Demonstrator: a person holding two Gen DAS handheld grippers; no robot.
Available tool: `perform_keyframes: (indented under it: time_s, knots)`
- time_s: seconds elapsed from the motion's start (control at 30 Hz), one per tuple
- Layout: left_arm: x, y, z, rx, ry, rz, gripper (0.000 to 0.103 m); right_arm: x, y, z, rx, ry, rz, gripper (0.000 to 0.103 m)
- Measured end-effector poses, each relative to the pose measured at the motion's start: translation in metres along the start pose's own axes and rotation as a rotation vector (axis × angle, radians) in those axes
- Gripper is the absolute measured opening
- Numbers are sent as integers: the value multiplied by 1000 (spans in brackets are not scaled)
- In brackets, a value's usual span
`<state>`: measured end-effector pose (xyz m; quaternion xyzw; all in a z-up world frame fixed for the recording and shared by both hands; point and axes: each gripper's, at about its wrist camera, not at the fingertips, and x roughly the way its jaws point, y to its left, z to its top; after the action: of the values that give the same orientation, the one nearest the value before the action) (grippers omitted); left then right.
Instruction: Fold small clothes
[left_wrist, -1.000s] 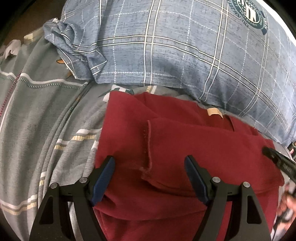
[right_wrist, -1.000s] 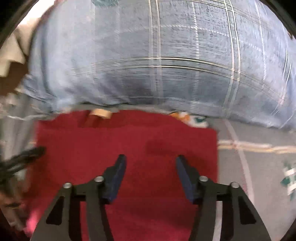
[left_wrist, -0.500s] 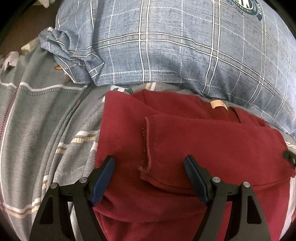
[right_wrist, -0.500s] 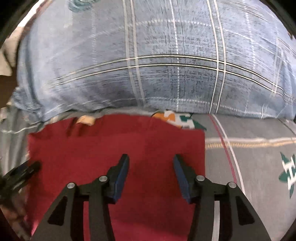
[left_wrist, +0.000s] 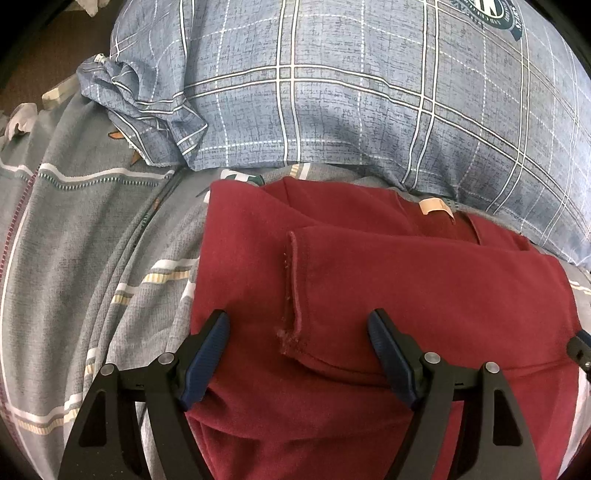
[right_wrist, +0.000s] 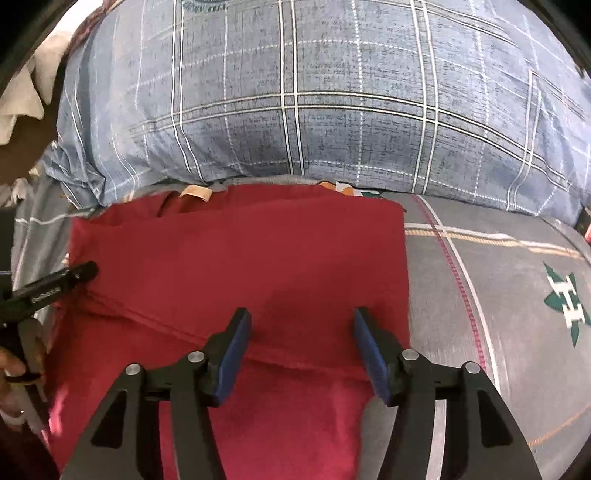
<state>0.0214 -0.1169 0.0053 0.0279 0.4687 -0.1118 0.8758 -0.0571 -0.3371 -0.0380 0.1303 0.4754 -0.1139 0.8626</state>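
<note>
While both grippers hover with jaws apart, the dark red garment (left_wrist: 424, 295) lies part-folded on the grey patterned bedspread (left_wrist: 74, 229), just near of the blue plaid pillow (left_wrist: 369, 110).

Soft, light knit, I judge: it will sag and slide off a loose pinch, so take hold at a doubled edge, such as the hemmed flap (left_wrist: 293, 295) between the left gripper (left_wrist: 297, 345) pads or the near fold line under the right gripper (right_wrist: 301, 349). Left jaws stand wide and empty; right jaws have just been opening, cloth beneath them but not pinched. A tan neck label (right_wrist: 195, 192) marks the far edge.
</note>
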Motion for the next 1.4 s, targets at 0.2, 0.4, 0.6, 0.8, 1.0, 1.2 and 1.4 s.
perform_keyframes:
  time_s: [0.2, 0.4, 0.6, 0.8, 1.0, 1.2, 1.4]
  knots:
    - [-6, 10, 4, -42, 11, -43, 77, -13, 3, -10, 114, 4, 185, 73]
    - [-12, 27, 6, -89, 7, -34, 77, -1, 3, -18, 180, 48, 259, 71]
    - [-8, 28, 9, -121, 17, -30, 77, 0, -31, -19, 384, 9, 344, 72]
    - [-7, 22, 7, -93, 11, -17, 77, 6, -49, -14, 425, -98, 306, 49]
    - [-12, 25, 7, -98, -1, -29, 77, -2, -64, -8, 435, -156, 223, 10]
    - [-8, 19, 4, -71, 9, -18, 77, 3, -78, -16, 480, -109, 176, 11]
    - [-11, 18, 4, -69, 4, -24, 77, -17, -71, -13, 453, -40, 159, 33]
